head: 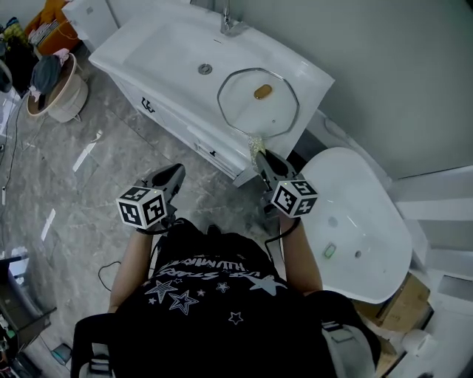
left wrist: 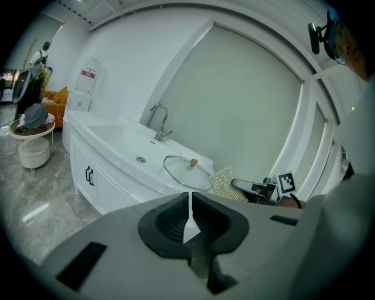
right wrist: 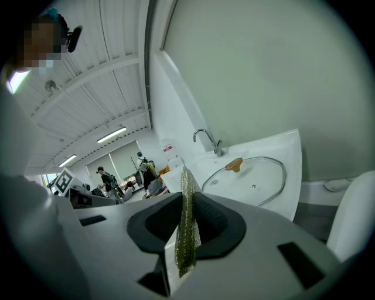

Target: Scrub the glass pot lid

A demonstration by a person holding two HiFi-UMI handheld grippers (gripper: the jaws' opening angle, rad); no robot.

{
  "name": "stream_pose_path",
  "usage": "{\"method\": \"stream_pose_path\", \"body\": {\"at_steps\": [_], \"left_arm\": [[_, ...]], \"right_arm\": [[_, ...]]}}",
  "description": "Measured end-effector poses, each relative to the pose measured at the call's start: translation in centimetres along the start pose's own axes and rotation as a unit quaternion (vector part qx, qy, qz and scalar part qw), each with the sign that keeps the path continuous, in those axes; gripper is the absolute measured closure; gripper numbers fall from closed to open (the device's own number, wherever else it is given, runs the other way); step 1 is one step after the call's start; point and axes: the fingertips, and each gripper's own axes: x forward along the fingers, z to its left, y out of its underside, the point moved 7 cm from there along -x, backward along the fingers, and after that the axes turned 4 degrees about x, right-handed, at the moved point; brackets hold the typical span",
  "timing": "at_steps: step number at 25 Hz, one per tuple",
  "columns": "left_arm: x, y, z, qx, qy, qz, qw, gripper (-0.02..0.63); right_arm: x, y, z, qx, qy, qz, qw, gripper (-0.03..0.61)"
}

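Observation:
The glass pot lid (head: 259,102), with a brown knob (head: 262,91), lies flat on the right end of the white vanity counter (head: 159,52). My right gripper (head: 260,157) hovers just in front of the counter's edge, short of the lid, shut on a gold mesh scouring pad (head: 256,145). In the right gripper view the pad (right wrist: 187,225) stands upright between the jaws, with the lid (right wrist: 249,180) beyond. My left gripper (head: 177,171) hangs over the floor to the left, jaws shut with nothing in them. The left gripper view shows the lid (left wrist: 186,173) and the pad (left wrist: 227,184) ahead.
A sink basin with a drain (head: 205,69) and a faucet (head: 230,22) takes up the counter's left part. A white toilet (head: 355,221) stands close on the right. A round basket with clothes (head: 55,85) stands far left on the marble floor (head: 81,170).

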Motion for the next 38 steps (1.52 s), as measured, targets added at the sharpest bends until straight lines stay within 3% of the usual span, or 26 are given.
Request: {"method": "stream_pose_path", "body": {"at_steps": [7,10,20,28,34,38], "left_arm": [[2.5,-3.7,2.1,0.042,-0.002,0.015,0.9990,0.589],[5.0,-5.3,3.6,0.037,0.008,0.016,0.9991,0.589],[14.2,-12.9,9.0,0.022,0.090,0.052,0.9943,0.588],[21.6,-16.0,12.5,-0.013,0.175,0.131,0.9757,0.587],[25.8,-17.0,13.9,-0.068,0.227,0.177,0.9554,0.422],[28.1,-16.9,14.8,-0.088,0.257,0.216,0.9378,0.391]], "right_arm": [[0.9,-1.7,-0.3,0.006,0.020,-0.031,0.999,0.512],[1.7,-2.9,-1.0,0.008,0.041,-0.048,0.998,0.512],[5.0,-6.8,-3.8,0.025,0.133,-0.083,0.987,0.512],[8.0,-10.1,-5.3,0.027,0.192,-0.107,0.975,0.512],[9.9,-11.8,-5.9,0.023,0.221,-0.112,0.968,0.512],[11.2,-12.5,-6.4,0.025,0.239,-0.119,0.963,0.512]]}}
